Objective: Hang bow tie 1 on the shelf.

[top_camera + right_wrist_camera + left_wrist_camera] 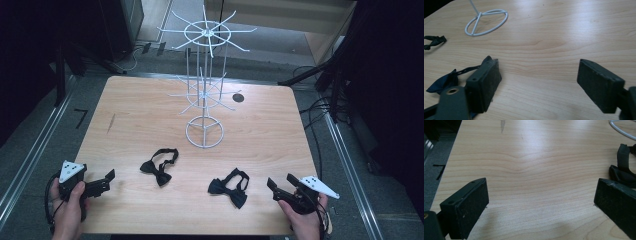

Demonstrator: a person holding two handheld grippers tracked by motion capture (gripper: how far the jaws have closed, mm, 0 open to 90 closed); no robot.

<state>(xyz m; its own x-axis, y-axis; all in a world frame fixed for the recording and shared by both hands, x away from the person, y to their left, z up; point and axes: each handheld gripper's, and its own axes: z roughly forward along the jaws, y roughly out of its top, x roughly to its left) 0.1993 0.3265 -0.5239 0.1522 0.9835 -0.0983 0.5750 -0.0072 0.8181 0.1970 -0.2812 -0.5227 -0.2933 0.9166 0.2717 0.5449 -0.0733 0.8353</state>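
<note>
On the table near my edge lie two black bow ties: left bow tie runs diagonally, wings toward near-right, and right bow tie does likewise. My left gripper and right gripper are both spread wide, holding nothing.

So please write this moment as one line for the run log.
left gripper: open, empty | right gripper: open, empty | left bow tie, right bow tie: flat on table | wire rack: bare

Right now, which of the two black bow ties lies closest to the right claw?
The black fabric bow tie at the table's front right, just beside the right claw; the other bow tie lies farther left.
</note>
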